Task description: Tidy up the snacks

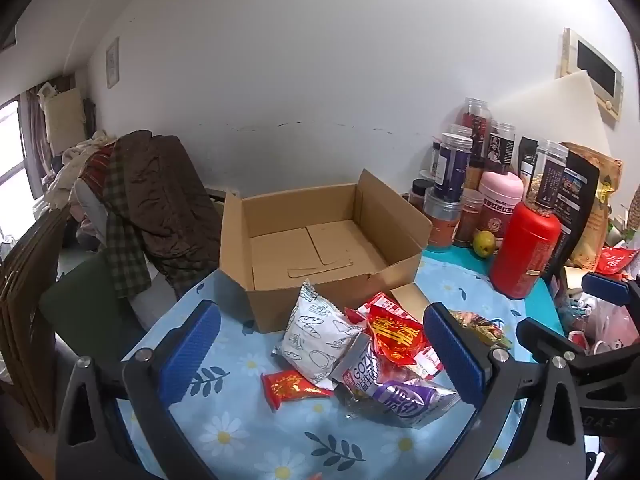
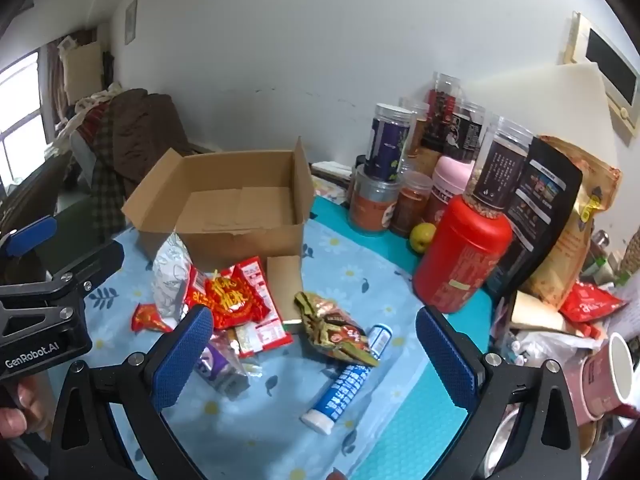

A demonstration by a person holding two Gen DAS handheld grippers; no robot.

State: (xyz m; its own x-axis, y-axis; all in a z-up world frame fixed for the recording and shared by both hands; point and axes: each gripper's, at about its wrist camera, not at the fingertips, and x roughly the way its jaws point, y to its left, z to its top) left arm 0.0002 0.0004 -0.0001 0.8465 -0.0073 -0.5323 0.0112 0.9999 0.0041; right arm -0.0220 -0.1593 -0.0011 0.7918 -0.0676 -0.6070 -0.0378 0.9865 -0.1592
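I see a blue daisy-print tablecloth (image 1: 224,436) against a white wall (image 1: 320,60), bearing an open cardboard box (image 1: 320,240); both my grippers (image 1: 320,352) (image 2: 316,356) gape empty.

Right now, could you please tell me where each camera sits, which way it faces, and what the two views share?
Left wrist: sits on the left gripper, angled down at the white bread-print snack packet; its open blue-padded fingers show, with the right gripper at the right edge.
Right wrist: sits on the right gripper, angled down at the blue-and-white tube; the left gripper and a hand show.
Shared: the open brown cardboard box and red canister.
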